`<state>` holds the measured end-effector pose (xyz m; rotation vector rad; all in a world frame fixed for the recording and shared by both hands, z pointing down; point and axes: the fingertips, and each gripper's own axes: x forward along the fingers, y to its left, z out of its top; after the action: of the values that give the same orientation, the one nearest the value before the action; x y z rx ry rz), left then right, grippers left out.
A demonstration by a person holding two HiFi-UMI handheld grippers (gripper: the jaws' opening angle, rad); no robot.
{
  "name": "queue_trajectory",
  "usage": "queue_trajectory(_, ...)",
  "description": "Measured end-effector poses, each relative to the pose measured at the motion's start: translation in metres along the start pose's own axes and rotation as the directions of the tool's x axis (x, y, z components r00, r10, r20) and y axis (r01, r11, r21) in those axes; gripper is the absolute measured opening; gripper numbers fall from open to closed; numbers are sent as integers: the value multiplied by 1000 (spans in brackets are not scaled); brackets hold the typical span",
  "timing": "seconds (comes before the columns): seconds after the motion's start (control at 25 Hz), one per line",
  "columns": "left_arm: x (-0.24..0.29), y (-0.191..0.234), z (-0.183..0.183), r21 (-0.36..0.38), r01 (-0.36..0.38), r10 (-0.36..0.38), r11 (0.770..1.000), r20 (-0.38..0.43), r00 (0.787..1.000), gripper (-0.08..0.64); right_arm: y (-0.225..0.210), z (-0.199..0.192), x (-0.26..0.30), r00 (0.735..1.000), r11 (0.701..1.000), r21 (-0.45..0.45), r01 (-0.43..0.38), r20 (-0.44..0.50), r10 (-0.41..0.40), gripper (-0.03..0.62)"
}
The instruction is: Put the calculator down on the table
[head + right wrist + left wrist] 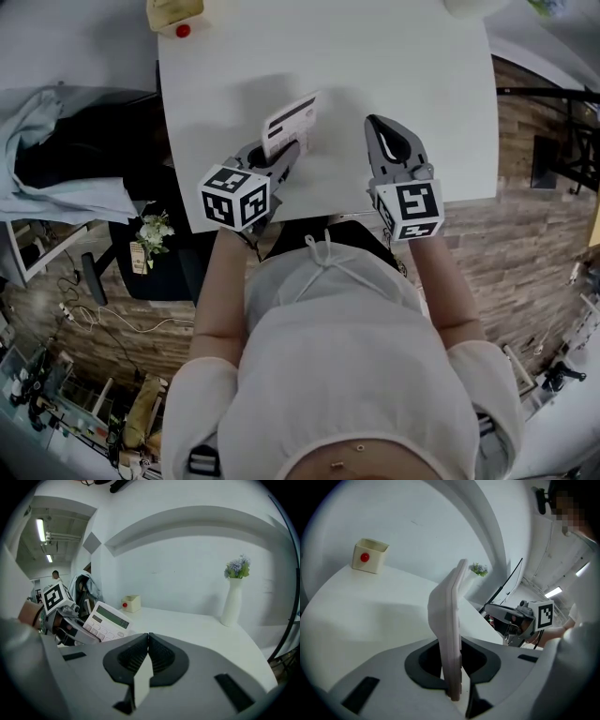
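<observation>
A white calculator (290, 124) with a green display is held edge-up just above the white table (412, 66), near its front edge. My left gripper (284, 159) is shut on the calculator's lower end; in the left gripper view the calculator (451, 620) stands upright between the jaws. The right gripper view shows its keys and display (107, 620) facing right. My right gripper (379, 127) hovers over the table to the calculator's right, shut with nothing in it, its pads meeting (148, 641).
A small cream box (173, 13) with a red button sits at the table's far left corner. A white vase with flowers (233, 597) stands far right on the table. A dark chair with a pale cloth (56, 159) lies left of the table.
</observation>
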<state>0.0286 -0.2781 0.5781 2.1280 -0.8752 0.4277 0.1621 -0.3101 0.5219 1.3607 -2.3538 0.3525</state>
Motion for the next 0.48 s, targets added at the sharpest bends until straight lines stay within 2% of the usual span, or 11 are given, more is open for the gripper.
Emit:
queue_trajectory(0.2, 6, 21, 4, -41, -16, 15, 999, -28, 999, 110, 5, 0, 8, 1000, 1000, 1, -4, -18, 4, 8)
queue_trajectory(0.48, 15, 37, 16, -32, -85, 84, 996, -21, 996, 176, 7, 4, 17, 999, 1000, -10, -23, -29, 23, 8)
